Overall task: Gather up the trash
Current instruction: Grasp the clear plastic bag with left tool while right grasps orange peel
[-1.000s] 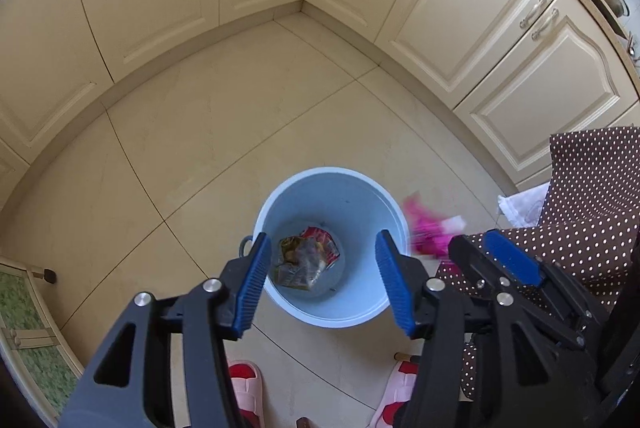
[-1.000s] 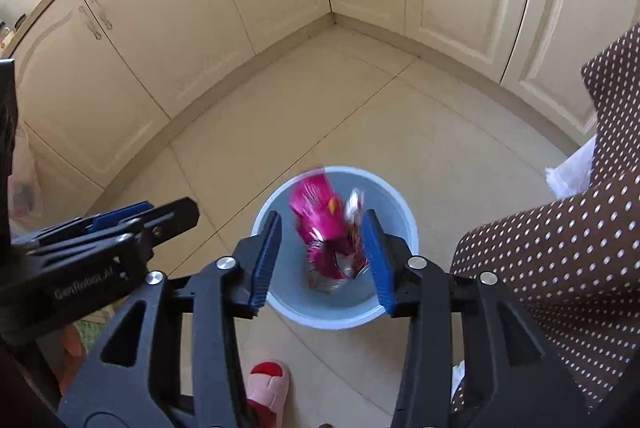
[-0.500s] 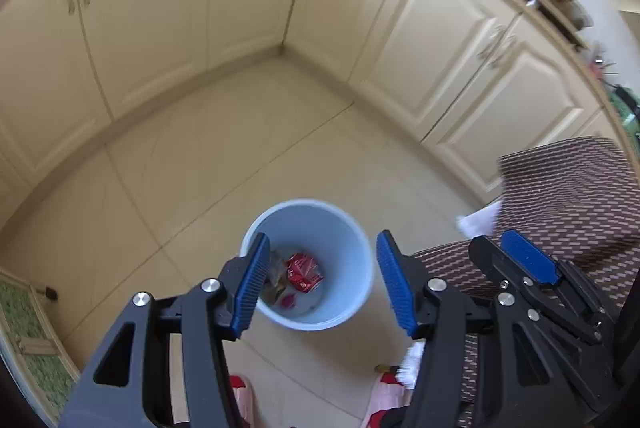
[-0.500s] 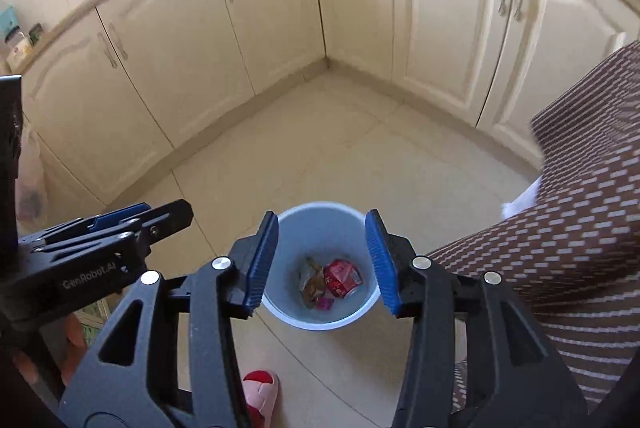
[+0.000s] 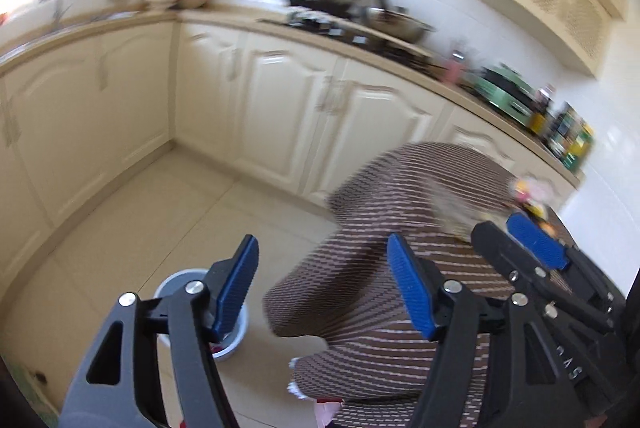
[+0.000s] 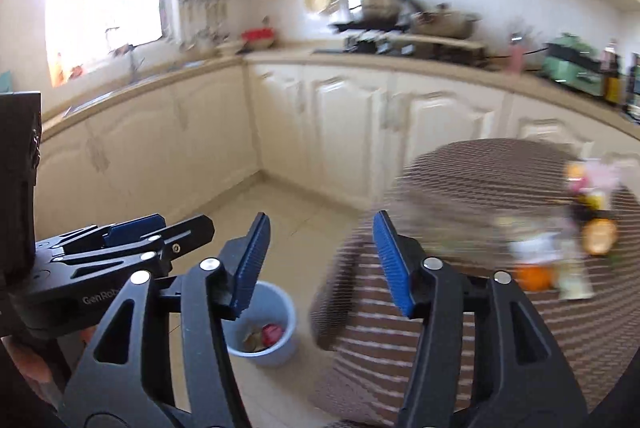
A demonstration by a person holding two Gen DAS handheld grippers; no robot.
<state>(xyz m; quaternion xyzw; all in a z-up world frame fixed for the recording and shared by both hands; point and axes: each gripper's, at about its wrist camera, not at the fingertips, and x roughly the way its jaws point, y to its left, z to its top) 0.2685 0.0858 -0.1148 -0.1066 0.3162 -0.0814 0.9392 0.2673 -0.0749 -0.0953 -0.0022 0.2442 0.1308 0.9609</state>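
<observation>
Your left gripper [image 5: 322, 286] hides most of the bucket [image 5: 240, 332]; motion blur smears the items [image 6: 560, 248] on the bench [image 6: 460, 316].

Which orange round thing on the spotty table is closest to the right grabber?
The lower orange one. It sits just beside the right gripper, at the near end of the blurry clutter on the brown tablecloth; the other orange piece lies farther back toward the right.

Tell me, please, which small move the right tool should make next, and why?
Probably carry the right tool toward the blurred items on the brown dotted tablecloth. Both tools are open and empty, the bin already holds wrappers, and more possible trash lies there, though blur hides what it is.
</observation>
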